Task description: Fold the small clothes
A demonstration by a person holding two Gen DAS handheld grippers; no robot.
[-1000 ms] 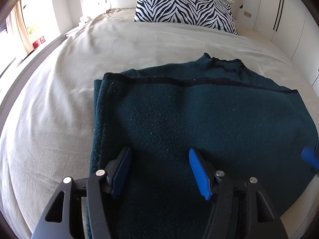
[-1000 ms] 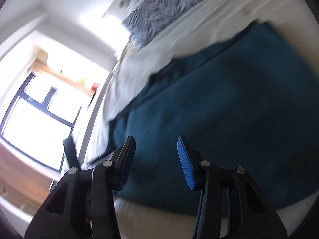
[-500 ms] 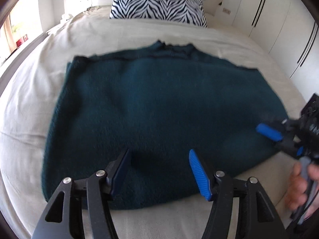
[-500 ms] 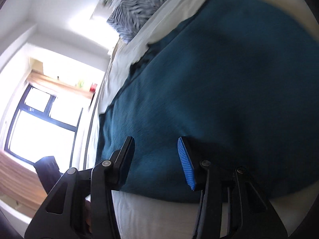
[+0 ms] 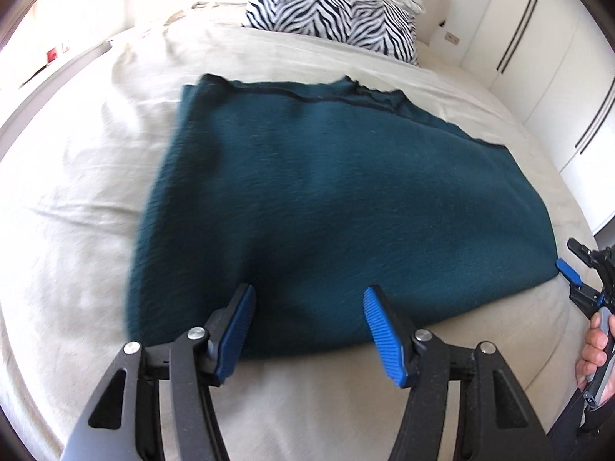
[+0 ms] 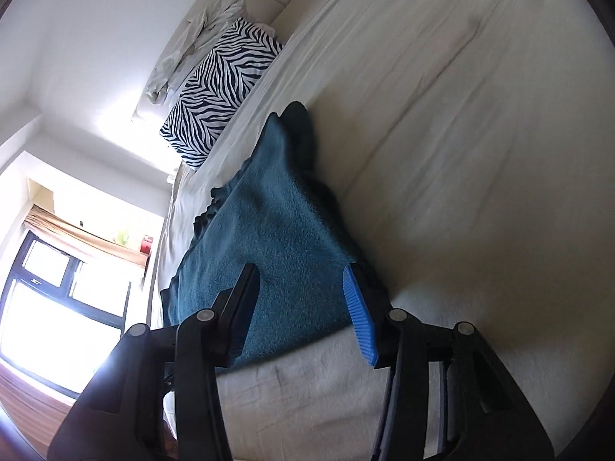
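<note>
Your dark teal sweater (image 5: 330, 207) lies flat and folded on the beige bed (image 5: 77, 176). Its long axis runs from the frame's lower left to the right edge, and the neckline sits along the upper edge, toward the zebra-print pillow (image 5: 334, 11). Bare bedsheet surrounds it on every side, widest at left. Your left gripper (image 5: 307, 330) hovers over the near hem, jaws apart and empty. Your right gripper (image 6: 303, 307) sits at the sweater's right corner, jaws parted, clamping nothing.
</note>
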